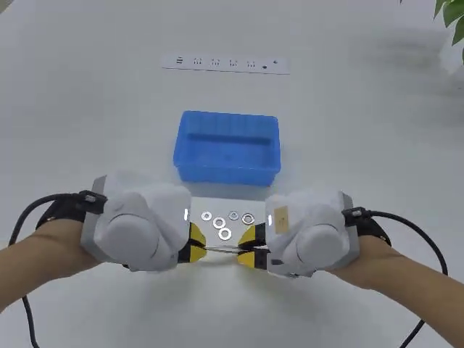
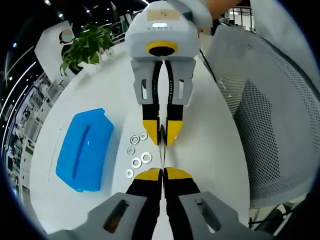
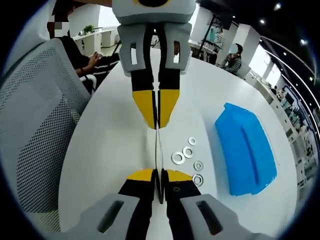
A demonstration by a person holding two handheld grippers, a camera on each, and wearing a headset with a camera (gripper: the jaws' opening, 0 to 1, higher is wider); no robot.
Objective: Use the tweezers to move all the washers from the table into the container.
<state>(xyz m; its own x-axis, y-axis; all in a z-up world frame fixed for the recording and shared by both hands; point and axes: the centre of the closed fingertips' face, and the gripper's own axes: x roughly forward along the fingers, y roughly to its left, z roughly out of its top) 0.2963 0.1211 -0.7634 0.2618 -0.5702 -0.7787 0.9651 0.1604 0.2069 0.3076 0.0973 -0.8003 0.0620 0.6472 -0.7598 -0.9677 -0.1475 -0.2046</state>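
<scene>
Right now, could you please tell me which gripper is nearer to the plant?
Right. The right gripper sits on the side toward the plant, well short of it; the left gripper is farther off, across the tweezers both hold.

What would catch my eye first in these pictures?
In the head view, the left gripper and right gripper meet nose to nose, both with jaws shut on the thin tweezers stretched between them. Just beyond lie a few shiny washers, and behind them sits a bright blue container.
</scene>
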